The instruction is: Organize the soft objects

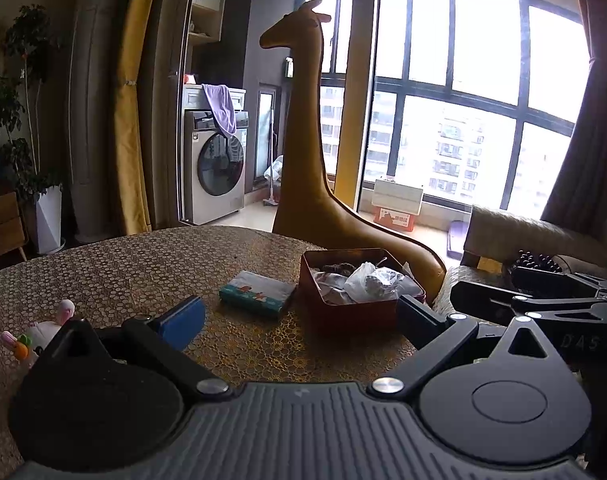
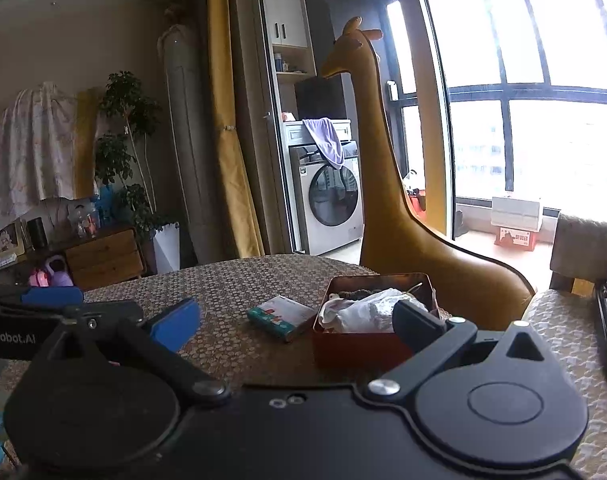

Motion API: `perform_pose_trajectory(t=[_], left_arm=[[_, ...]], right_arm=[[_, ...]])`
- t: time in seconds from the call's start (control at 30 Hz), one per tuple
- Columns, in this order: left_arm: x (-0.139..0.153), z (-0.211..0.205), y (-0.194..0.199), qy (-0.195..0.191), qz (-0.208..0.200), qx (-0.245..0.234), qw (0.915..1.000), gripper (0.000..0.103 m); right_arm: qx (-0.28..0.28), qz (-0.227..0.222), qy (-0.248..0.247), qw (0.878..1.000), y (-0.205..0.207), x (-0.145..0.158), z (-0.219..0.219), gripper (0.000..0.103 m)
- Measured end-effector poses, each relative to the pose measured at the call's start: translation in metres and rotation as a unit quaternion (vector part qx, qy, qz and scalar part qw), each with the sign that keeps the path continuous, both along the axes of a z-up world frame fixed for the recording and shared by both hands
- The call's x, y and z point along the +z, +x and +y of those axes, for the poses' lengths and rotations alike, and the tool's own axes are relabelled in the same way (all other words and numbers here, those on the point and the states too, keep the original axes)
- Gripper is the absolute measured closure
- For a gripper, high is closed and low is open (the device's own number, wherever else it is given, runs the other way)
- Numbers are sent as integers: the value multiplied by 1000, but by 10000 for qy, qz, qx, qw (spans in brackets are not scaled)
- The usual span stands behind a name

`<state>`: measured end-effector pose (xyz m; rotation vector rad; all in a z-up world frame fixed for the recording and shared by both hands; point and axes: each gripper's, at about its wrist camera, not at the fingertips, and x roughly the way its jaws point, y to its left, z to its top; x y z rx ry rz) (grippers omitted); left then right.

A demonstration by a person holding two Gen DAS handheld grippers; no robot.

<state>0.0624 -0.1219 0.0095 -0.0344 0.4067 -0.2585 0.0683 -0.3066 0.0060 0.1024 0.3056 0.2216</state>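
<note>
Claws, both ours: left claw (image 1: 299,314) and right claw (image 2: 297,320) gape wide, holding nothing, above surface (image 1: 143,272) bearing red tin (image 1: 351,300) near its far edge.

A round patterned table (image 1: 151,264) carries a red tin (image 1: 351,314), tissue pack (image 1: 257,293) and plush toy (image 1: 35,338).

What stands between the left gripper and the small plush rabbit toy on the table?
Nothing visible. The small plush rabbit toy lies on the patterned table just left of the open left gripper; its body is partly hidden behind the gripper's own housing.
</note>
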Motion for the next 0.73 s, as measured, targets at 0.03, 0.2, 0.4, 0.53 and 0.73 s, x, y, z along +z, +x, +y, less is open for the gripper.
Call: perform_pose_trajectory(t=[0.03,0.2,0.4,0.53,0.73], left_arm=[[0,0,0,2,7,0,10000,1],[-1,0,1,13,36,-3,10000,1],[-2,0,0,18,22,-9,10000,1],[-2,0,1,-7,43,-47,10000,1],[-3,0,2,-33,92,-49,9999,1]], right_arm=[[8,27,15,10000,1,0,0,0],[15,116,57,9999,2,-3,0,0],[14,146,31,9999,1,-5,2,0],[2,180,20,9998,2,-5,3,0],[7,215,14,9998,2,-6,4,0]])
